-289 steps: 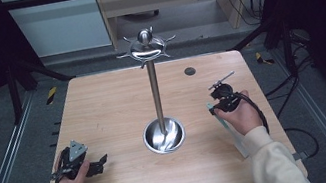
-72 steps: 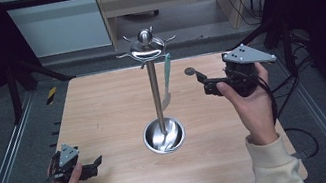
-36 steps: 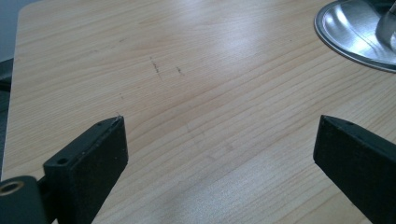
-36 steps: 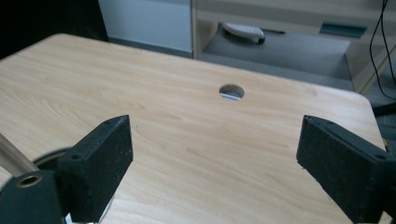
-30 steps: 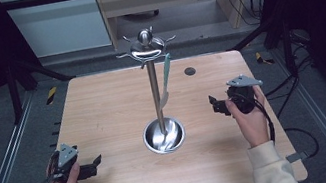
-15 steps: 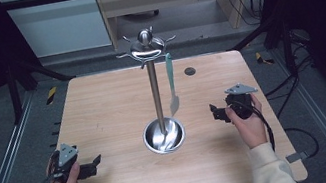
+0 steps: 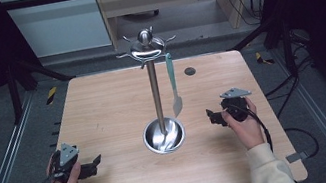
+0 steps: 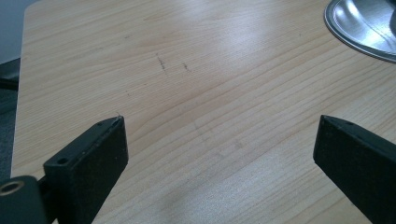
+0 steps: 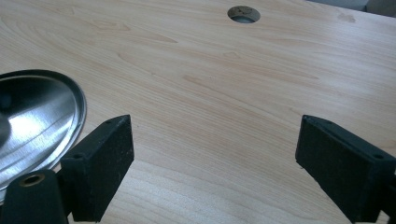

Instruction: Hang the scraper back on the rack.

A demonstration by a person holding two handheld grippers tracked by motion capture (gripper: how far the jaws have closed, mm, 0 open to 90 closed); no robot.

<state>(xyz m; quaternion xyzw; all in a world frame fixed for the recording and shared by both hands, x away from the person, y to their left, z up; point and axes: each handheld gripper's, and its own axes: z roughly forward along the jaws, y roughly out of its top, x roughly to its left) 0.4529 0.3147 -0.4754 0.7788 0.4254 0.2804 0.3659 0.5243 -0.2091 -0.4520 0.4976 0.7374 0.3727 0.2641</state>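
The teal spatula (image 7: 173,85) is now left hanging from a hook of the steel stand (image 7: 153,80), the right gripper (image 7: 215,116) having been withdrawn low to the table, jaws wide and empty, left gripper (image 7: 93,163) likewise; hanging judged complete.

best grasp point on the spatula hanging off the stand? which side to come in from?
Probably the handle's mid-length. The spatula hangs upright from a hook on the stand, blade down, so the narrow handle offers two flat sides for the jaws. Come from the right with the right tongs, already open: the pole sits close on the spatula's left and blocks that side. Then lift to clear the hook.
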